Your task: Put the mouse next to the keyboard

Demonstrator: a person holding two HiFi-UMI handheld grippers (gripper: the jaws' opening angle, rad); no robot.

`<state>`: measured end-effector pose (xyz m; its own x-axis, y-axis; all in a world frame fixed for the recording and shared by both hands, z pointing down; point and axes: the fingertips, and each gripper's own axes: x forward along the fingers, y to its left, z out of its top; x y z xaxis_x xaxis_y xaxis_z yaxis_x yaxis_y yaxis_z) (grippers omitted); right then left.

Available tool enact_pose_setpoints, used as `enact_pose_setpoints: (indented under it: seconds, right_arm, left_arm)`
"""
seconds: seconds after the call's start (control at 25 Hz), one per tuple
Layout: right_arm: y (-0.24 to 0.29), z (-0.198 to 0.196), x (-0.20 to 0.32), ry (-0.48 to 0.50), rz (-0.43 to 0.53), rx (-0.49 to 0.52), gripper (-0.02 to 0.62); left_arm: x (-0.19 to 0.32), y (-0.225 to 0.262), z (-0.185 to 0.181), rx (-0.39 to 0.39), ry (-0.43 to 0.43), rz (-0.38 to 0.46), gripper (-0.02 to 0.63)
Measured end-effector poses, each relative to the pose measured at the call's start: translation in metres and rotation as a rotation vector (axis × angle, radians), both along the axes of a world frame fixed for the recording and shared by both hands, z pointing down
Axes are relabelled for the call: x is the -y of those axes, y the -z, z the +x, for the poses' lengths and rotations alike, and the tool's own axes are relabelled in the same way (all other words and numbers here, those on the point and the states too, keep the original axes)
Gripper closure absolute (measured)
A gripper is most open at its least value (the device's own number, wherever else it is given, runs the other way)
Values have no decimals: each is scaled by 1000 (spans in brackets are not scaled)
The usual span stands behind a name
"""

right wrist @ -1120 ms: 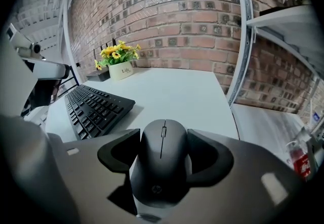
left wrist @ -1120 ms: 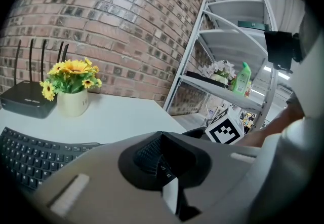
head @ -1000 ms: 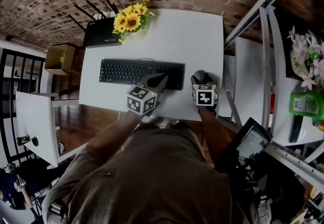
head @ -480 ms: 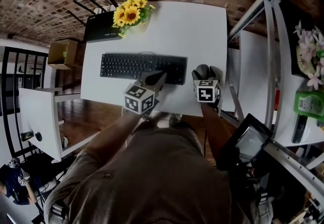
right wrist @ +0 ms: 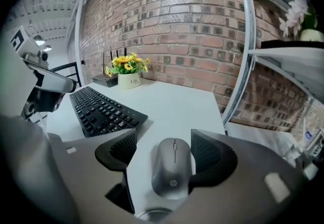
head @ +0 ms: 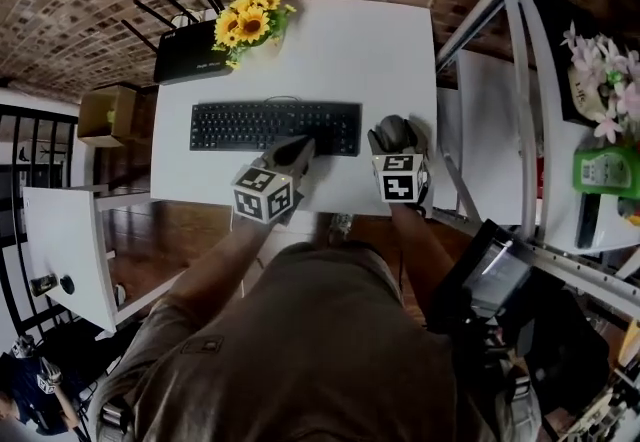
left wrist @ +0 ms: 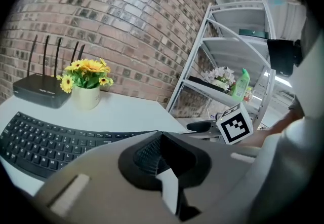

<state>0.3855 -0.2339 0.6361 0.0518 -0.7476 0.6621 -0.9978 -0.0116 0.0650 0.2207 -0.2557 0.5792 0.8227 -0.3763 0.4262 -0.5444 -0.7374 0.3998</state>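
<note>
My right gripper (right wrist: pixel 164 141) is low over the white table (head: pixel 350 50), and its jaws are opening with the mouse (right wrist: pixel 173 167) between them. The grey mouse lies flat on the table, its wheel end pointing toward twelve o'clock, away from me. There is a clear strip of table between it and the pad on my left. The pad on my right sits so close against the mouse's flank that I cannot tell whether it touches, but nothing is squeezing it.

From the head view, the mouse lies at three o'clock from the black keyboard (head: pixel 275 127), just beside its right end, near the table's right edge.

My left gripper (left wrist: pixel 159 156) has its jaws together with nothing between them. It hangs at six o'clock from the keyboard's right half, with its nose reaching over the keys near the front edge. I cannot make out any contact there.

At about eleven o'clock from the keyboard, toward the brick wall, stands a pale pot of yellow sunflowers (head: pixel 248 22). A black router (head: pixel 185 60) with raised antennas sits just beside it, at nine o'clock from the pot. A white metal shelf rack (head: pixel 520 80) stands at three o'clock from the table.
</note>
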Motion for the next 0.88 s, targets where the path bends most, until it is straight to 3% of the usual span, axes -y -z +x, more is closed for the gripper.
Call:
enact_pose_setpoints:
  seconds: [0.28,0.6,0.88]
  right_arm:
    - [41,-44,-34,15,104,1,375]
    - [79,-123,-77,67,158,17,530]
    - [92,-201,-113,123,219,63,568]
  left_arm:
    - [-23,10,-37,-47,-13,12,613]
    - [-54,40,-99,-120,11,54,613]
    - [-86,46,-162,-155,42,92,614]
